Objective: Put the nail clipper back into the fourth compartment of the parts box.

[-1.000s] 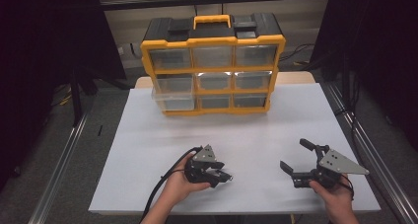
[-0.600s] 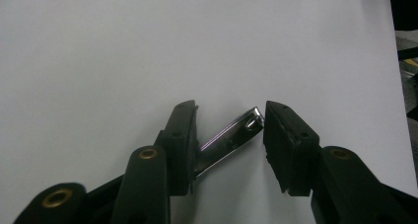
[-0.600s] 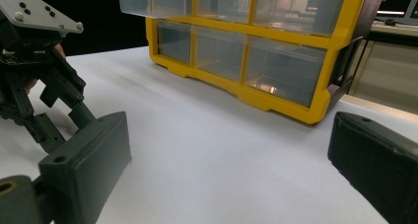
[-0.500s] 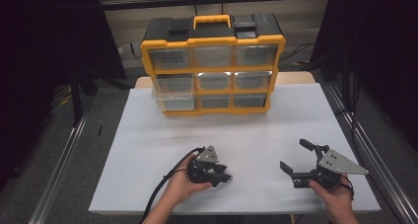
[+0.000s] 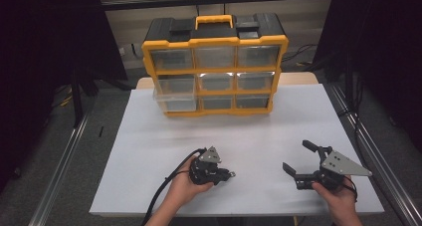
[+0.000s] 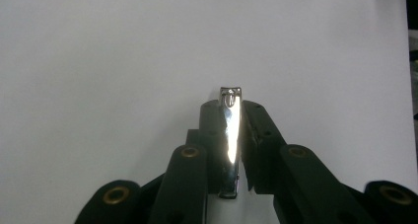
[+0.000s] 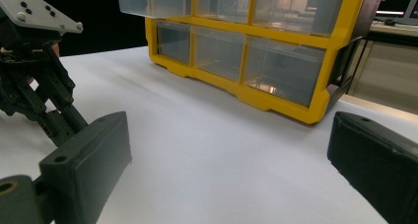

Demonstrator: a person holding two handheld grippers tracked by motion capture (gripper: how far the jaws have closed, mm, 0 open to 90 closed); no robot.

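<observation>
drawer cabinet (image 5: 215, 66) at the table's (image 5: 149, 136) far edge, both grippers nearer

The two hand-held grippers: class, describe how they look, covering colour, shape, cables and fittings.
Both are black. The left gripper trails a black cable and carries a small grey three-cornered plate. The right gripper bears a larger grey three-cornered plate dotted with screws. Its pads are blocky and matte. Brass-coloured rivets sit in the left linkage.

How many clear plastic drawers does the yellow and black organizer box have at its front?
9 clear plastic drawers, three in each of the top, middle and bottom rows of the yellow and black organizer box; the bottom left drawer sticks out a little.
</observation>
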